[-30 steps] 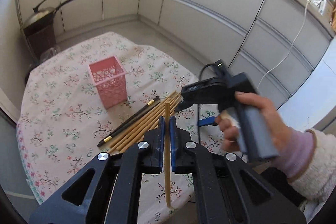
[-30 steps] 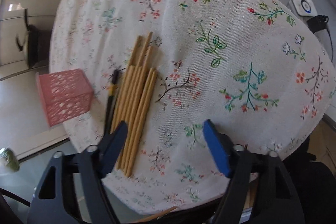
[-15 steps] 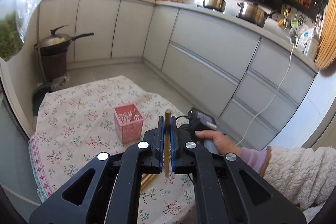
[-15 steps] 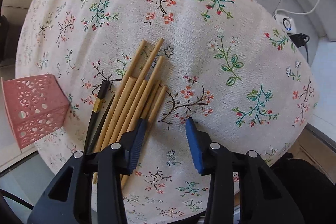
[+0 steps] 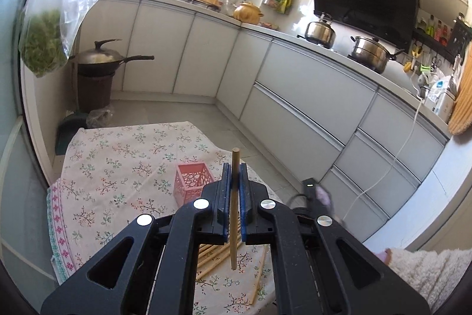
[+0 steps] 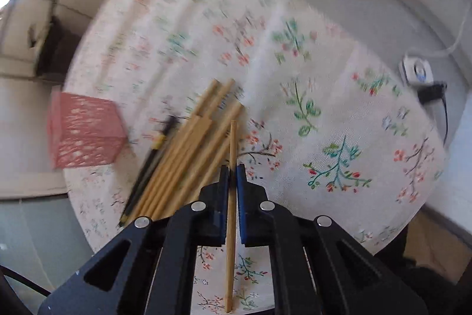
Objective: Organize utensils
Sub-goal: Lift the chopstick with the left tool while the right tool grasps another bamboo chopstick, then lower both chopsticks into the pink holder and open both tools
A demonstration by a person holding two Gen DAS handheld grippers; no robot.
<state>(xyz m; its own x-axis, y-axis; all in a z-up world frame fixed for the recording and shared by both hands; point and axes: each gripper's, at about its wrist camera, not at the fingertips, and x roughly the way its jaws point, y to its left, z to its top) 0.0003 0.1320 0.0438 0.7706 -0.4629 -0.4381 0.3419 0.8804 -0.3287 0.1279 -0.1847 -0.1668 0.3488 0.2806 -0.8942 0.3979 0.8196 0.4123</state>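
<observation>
My left gripper [image 5: 234,167] is shut on a wooden chopstick [image 5: 234,158] and holds it upright, high above the table. The pink lattice holder [image 5: 191,180] stands on the floral tablecloth just left of and below it. My right gripper [image 6: 232,169] is shut on another wooden chopstick [image 6: 233,138], lifted just above the pile of wooden chopsticks [image 6: 188,155] lying on the cloth. A black chopstick pair [image 6: 153,155] lies at the pile's left. The pink holder shows in the right wrist view [image 6: 84,133], left of the pile. This view is blurred.
The small table [image 5: 118,161] has a floral cloth. Kitchen cabinets [image 5: 295,96] run behind it. A wok on a brown bin [image 5: 97,73] stands at the far left. A bag of greens [image 5: 44,49] hangs at left. A power strip [image 6: 419,73] lies on the floor.
My right gripper has closed on a wooden chopstick from the pile and lifted it. My left gripper has risen and tilted up with its chopstick, showing more of the kitchen.
</observation>
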